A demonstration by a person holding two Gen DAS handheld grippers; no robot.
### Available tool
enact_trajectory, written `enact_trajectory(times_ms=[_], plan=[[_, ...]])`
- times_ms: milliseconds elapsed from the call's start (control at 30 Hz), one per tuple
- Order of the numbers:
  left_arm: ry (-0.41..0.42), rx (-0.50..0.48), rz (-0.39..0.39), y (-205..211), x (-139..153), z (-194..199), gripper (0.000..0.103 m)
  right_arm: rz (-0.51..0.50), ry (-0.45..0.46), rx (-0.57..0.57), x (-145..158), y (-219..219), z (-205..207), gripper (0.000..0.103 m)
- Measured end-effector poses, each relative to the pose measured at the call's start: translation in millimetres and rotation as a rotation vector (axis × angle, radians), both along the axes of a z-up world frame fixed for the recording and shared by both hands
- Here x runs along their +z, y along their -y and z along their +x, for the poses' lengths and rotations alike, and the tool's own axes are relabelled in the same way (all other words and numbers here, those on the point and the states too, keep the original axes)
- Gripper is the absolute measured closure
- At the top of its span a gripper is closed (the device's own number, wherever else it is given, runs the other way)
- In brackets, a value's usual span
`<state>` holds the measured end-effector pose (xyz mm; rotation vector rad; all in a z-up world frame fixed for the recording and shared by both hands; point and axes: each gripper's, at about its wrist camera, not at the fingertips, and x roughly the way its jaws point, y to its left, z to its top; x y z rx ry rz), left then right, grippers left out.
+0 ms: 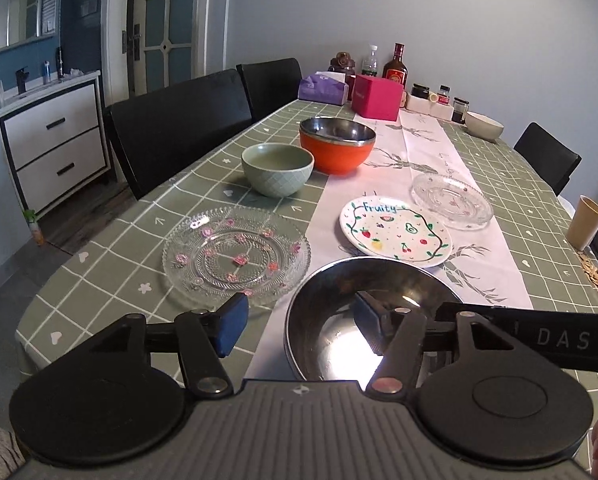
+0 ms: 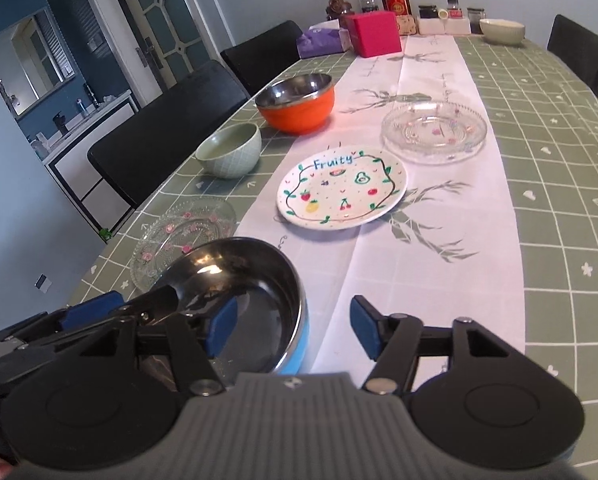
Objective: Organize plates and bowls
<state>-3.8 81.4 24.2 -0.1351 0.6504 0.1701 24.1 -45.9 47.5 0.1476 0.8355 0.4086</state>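
A steel bowl (image 1: 339,344) with a blue outside (image 2: 259,292) sits at the near end of the table. My left gripper (image 1: 299,324) is open astride its left rim, one pad inside and one outside, neither touching. My right gripper (image 2: 293,328) is open astride the right rim in the same way. Beyond lie a flowered glass plate (image 1: 235,256), a white "Fruity" plate (image 1: 395,234) and a small glass plate (image 1: 451,200). Farther back stand a green bowl (image 1: 277,174) and an orange bowl (image 1: 337,146) with a steel inside.
A cream bowl (image 1: 483,126), a pink box (image 1: 377,96), a tissue pack and bottles crowd the table's far end. A beige cup (image 1: 585,222) stands at the right edge. Black chairs (image 1: 179,124) line the left side.
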Motion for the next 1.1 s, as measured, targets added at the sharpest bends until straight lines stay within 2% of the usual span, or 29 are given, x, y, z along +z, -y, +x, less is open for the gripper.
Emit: enact_trajectory(times_ms=[167, 267, 367, 500, 600, 867, 1100], plan=[[0.015, 0.004, 0.039, -1.8, 9.4, -0.9, 0.022, -0.043, 0.059, -0.008, 8.4, -0.6, -2.7, 0.014], [0.025, 0.003, 0.096, 1.9, 19.7, -0.2, 0.022, -0.084, 0.095, -0.010, 15.0, -3.5, -2.2, 0.010], [0.033, 0.024, 0.131, 4.7, 31.5, 3.0, 0.018, -0.092, 0.126, -0.021, 24.7, -3.0, -1.4, 0.005], [0.004, 0.031, 0.114, 2.6, 47.7, 12.2, 0.017, -0.095, 0.154, -0.024, 37.4, -2.8, -0.1, 0.003], [-0.010, 0.017, 0.103, 1.9, 60.5, 20.2, 0.017, -0.143, 0.191, -0.031, 47.9, -3.5, -1.1, 0.003], [-0.010, -0.119, 0.148, 1.8, 93.2, 56.0, 0.017, -0.189, 0.223, -0.026, 76.2, -5.4, 16.3, 0.003], [0.056, -0.152, 0.177, 2.0, 114.4, 104.1, 0.017, -0.217, 0.229, -0.025, 82.2, -20.7, 52.2, 0.003]])
